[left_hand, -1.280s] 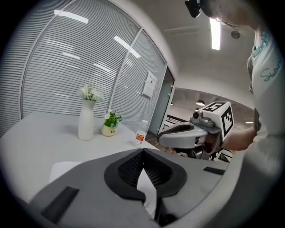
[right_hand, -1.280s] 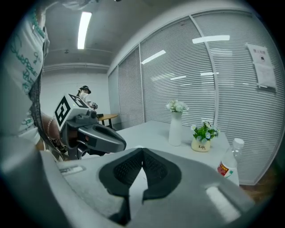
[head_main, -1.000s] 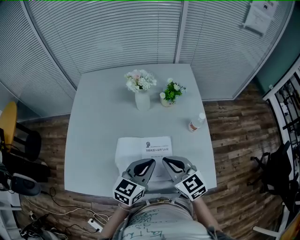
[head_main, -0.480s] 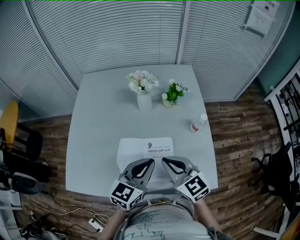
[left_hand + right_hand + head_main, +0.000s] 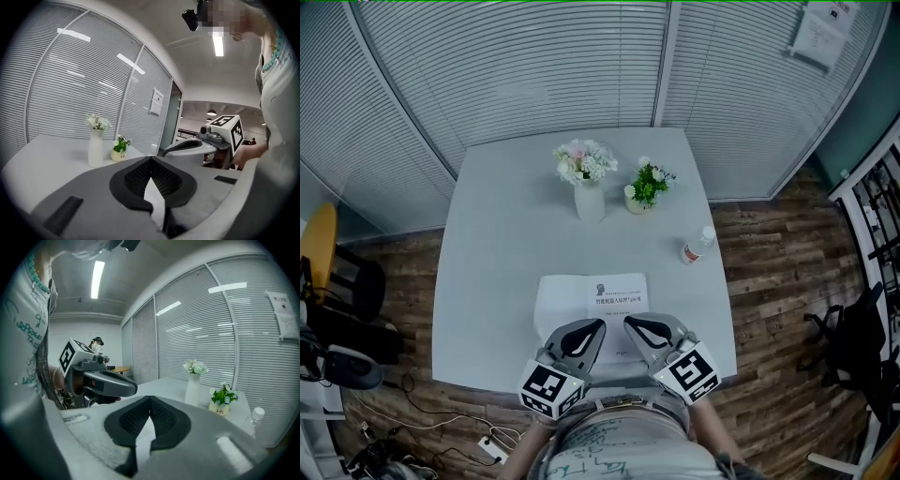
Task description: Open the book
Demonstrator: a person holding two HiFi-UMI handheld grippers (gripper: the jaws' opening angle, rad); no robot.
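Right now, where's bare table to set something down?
Bare: the whole left strip of the table, left of the vase and book; also the band between vase and book. Crowded: potted plant and bottle along the right side; left gripper and right gripper over the book's near edge.

Pale grey counter [image 5: 497, 253], ctr of frame: white vase [image 5: 589, 202] w/ flowers & small potted plant [image 5: 645, 187] upper middle, bottle [image 5: 697, 246] nr right edge, book [image 5: 591, 305] lower middle.

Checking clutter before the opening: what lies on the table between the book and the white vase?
Nothing: in the head view, bare table runs from the book to the white vase.
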